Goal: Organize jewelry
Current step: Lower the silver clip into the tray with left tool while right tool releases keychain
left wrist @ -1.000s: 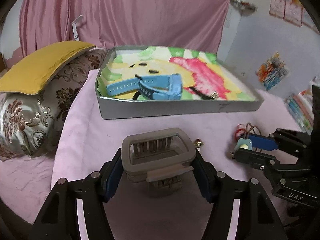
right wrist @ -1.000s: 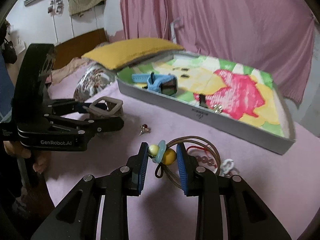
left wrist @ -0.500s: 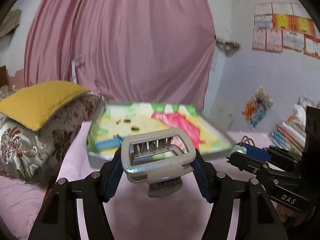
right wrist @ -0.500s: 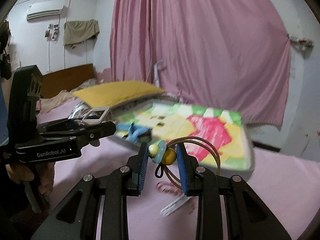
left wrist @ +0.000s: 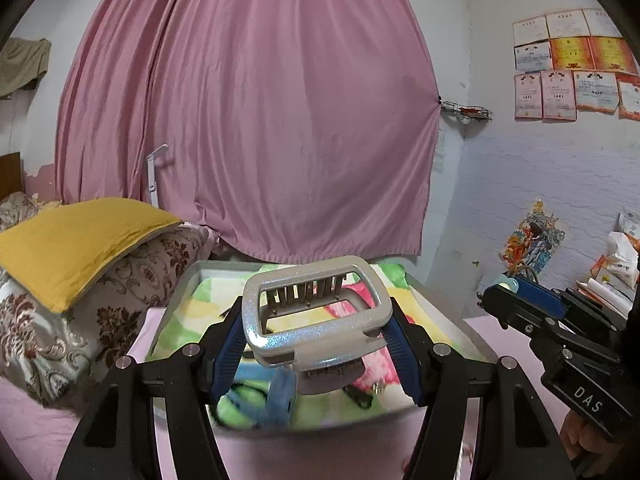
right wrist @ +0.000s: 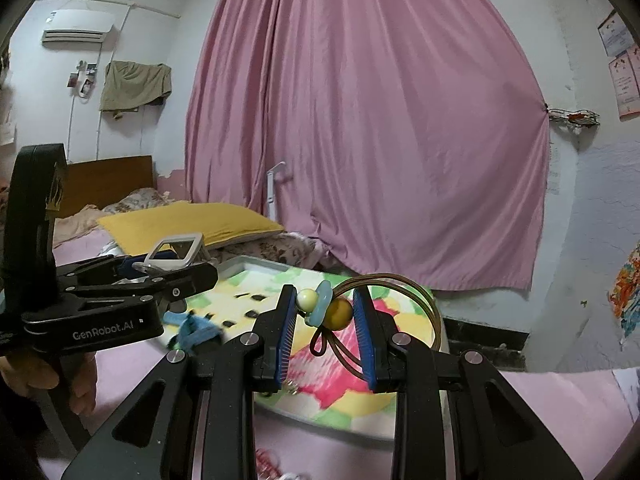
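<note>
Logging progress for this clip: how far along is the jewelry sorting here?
Done: a blue watch and small dark clips lie in the tray.
In hand: the left gripper clamps a silver claw clip; the right gripper clamps a beaded hair tie, both raised before the tray.
Left: dropping both, plus a red item on the pink cover.

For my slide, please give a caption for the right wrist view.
Right gripper jaws hold a brown elastic hair tie with yellow and blue beads above the shallow grey box lined with colourful cloth.
</note>
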`<state>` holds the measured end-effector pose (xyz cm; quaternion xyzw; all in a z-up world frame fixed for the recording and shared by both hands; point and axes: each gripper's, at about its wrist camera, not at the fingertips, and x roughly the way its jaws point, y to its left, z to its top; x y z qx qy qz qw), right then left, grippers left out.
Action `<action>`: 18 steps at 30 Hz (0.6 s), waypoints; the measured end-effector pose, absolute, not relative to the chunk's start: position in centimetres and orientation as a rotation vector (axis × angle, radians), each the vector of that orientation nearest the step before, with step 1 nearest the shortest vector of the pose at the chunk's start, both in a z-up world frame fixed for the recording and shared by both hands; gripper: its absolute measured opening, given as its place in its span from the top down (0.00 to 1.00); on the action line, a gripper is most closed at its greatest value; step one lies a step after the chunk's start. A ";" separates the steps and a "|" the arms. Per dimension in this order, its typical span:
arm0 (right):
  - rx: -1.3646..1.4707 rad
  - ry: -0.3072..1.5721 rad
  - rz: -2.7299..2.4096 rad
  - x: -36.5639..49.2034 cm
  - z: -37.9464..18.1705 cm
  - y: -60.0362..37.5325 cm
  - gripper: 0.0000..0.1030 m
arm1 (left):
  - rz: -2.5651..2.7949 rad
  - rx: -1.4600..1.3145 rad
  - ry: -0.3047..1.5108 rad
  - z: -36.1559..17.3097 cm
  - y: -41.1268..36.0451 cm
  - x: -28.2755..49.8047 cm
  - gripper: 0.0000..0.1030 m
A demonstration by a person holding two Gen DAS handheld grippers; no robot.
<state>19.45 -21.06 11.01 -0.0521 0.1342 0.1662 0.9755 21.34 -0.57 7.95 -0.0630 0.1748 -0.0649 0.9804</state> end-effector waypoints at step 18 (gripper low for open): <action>-0.089 0.571 0.352 27.4 6.8 -20.1 0.76 | -0.056 -0.088 0.690 5.1 -0.7 30.5 0.40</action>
